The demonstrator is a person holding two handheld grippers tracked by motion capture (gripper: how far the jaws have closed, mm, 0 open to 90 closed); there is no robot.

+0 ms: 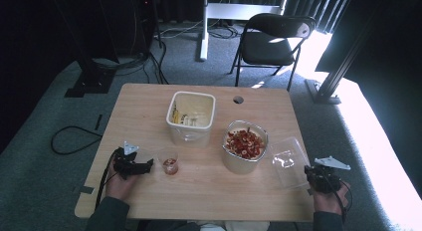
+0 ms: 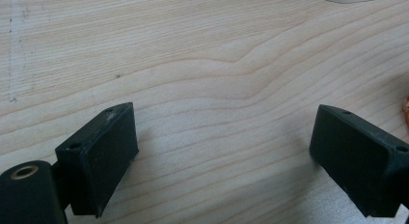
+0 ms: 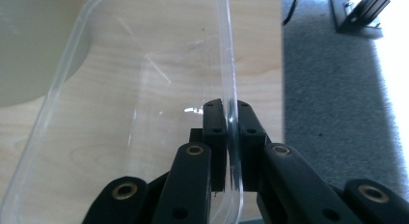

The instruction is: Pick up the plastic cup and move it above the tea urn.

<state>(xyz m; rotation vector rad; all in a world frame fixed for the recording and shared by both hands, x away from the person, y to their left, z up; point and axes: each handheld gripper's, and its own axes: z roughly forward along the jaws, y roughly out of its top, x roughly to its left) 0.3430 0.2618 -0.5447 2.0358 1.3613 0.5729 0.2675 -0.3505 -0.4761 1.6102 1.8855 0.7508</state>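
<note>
Right gripper, bottom centre of the right gripper view: jaws clamped on the rim of the clear rectangular plastic lid, wall pinched flat between the two pads, so the grasp looks made. In the high view the same gripper sits at lower right on the table edge, with the lid lying just right of the open container. Left gripper, lower part of the left gripper view: jaws wide apart, nothing between them, just bare light wooden table underneath. In the high view it sits at lower left, pointing toward the small clear plastic cup with red contents, just beside it and not touching. Centre of the high view: round clear tub of chopped red pieces, uncovered. Further up, the square cream plastic bin holding a few small items, too small to identify. Top of frame: black folding chair on the grey carpet. Status, my read: lid is off the tub and gripped; cup already has some red content. Left to do is probably either setting the lid aside or carrying it over to close the tub, and the frames don't settle which. Left side is idle and free to steady the cup.
</note>
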